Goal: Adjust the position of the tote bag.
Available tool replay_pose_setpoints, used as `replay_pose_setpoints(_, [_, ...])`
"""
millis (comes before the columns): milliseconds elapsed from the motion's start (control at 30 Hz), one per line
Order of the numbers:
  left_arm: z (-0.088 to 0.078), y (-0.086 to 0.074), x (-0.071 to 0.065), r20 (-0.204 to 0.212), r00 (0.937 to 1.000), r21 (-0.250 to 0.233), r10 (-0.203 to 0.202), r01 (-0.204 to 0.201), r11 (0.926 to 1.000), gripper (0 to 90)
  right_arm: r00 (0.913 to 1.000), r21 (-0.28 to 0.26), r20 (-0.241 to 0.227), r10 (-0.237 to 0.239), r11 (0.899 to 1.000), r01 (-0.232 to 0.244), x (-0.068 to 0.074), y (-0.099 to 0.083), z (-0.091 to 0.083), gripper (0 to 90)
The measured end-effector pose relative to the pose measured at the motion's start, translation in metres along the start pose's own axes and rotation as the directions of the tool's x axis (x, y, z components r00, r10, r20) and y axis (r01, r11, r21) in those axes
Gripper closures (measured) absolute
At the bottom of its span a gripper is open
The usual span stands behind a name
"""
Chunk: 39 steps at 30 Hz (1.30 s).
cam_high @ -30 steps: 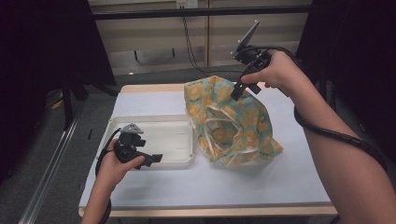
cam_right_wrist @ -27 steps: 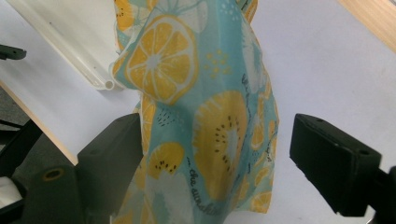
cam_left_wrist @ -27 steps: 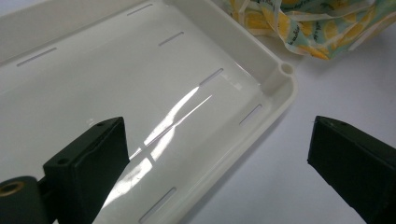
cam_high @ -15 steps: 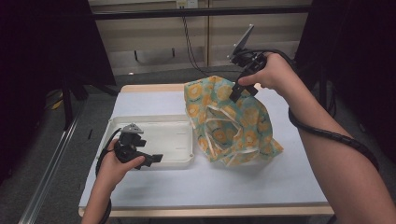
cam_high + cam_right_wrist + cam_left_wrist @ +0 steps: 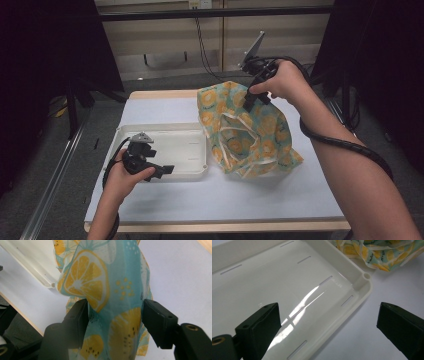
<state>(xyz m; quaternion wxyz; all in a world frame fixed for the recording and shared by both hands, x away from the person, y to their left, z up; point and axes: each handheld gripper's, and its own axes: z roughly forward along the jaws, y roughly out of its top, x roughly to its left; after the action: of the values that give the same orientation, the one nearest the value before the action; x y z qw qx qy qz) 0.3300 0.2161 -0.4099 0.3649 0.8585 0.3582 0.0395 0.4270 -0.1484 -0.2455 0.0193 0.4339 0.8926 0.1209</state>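
Since a second ago the right gripper (image 5: 248,102) has settled a little lower onto the top of the lemon-print bag (image 5: 250,131), and its jaws have just been closing with a fold of the fabric between them. Seen along that gripper (image 5: 115,312), the teal and yellow cloth (image 5: 110,290) rises between the two black jaws and fills the gap, brushing the inner face of the left jaw and lying against the right one, though whether the pads already press it firmly cannot be told. From above, the bag stands crumpled and half upright on the white table (image 5: 300,195), right of the middle, with its pale handles (image 5: 235,131) looping across its front. Its lower left edge lies just beside the right end of the white tray (image 5: 200,150), which sits flat on the table's left half. Over the tray's near right corner hovers the left gripper (image 5: 162,170), held in the person's left hand (image 5: 122,175). Its own view shows this gripper (image 5: 328,322) spread wide with nothing between the jaws, one over the glossy tray floor (image 5: 274,285), the other over bare table beyond the rim, with a bit of the bag (image 5: 384,252) at the top edge.
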Motion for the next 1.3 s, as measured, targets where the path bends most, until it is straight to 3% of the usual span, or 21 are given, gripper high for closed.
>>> replay_pose_setpoints(400, [0.002, 0.000, 0.000, -0.011, 0.9999, 0.000, 0.006, -0.006, 1.0000, 5.0, 0.9996, 0.004, -0.008, 0.026, 1.000, -0.026, 0.001, 0.004, 0.006, 57.6])
replay_pose_setpoints(667, [0.001, -0.001, 0.001, -0.014, 0.9999, -0.002, 0.001, -0.001, 1.0000, 5.0, 0.9995, 0.015, 0.030, 0.013, 1.000, -0.013, -0.002, 0.002, 0.009, 76.0])
replay_pose_setpoints(933, [0.001, 0.000, 0.001, -0.006, 0.9999, 0.009, 0.008, -0.008, 0.9999, 5.0, 0.9978, 0.020, 0.052, -0.041, 0.999, 0.040, -0.004, -0.001, 0.007, 89.9])
replay_pose_setpoints(1133, [0.003, 0.000, 0.001, -0.007, 1.0000, 0.001, 0.003, -0.003, 1.0000, 5.0, 0.9951, 0.043, 0.050, -0.086, 0.996, 0.083, 0.000, -0.001, 0.002, 90.0])
replay_pose_setpoints(1300, [0.003, 0.000, 0.001, 0.001, 1.0000, 0.002, 0.008, -0.008, 1.0000, 5.0, 0.9838, 0.052, 0.042, -0.174, 0.984, 0.172, 0.002, -0.003, -0.002, 90.0])
